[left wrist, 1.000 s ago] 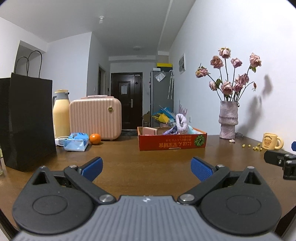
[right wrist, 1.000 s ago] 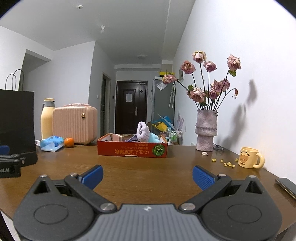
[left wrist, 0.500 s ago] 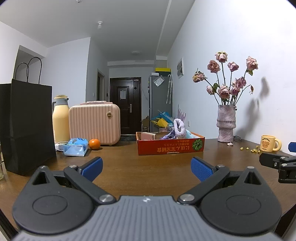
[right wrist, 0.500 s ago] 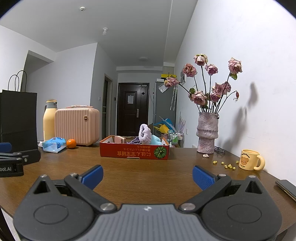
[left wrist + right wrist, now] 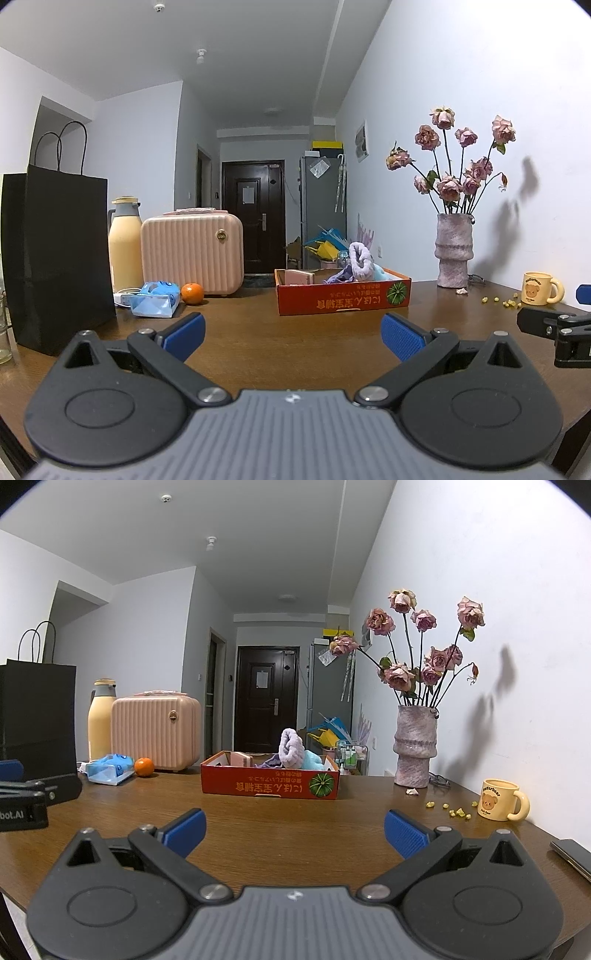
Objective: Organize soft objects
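Left wrist view: left gripper (image 5: 291, 332) spread wide, empty, red box (image 5: 343, 301) of soft cloths (image 5: 360, 258) well ahead; right wrist view: right gripper (image 5: 293, 829) likewise agape, box centred beyond—advise level approach, pinching the lavender roll's top.

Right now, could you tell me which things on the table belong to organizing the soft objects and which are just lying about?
Part of the job:
red cardboard box
lavender plush roll in it
light blue cloth in it
purple cloth in it

Just lying about:
orange
tissue pack
pink case
flask
black bag
vase of roses
bear mug
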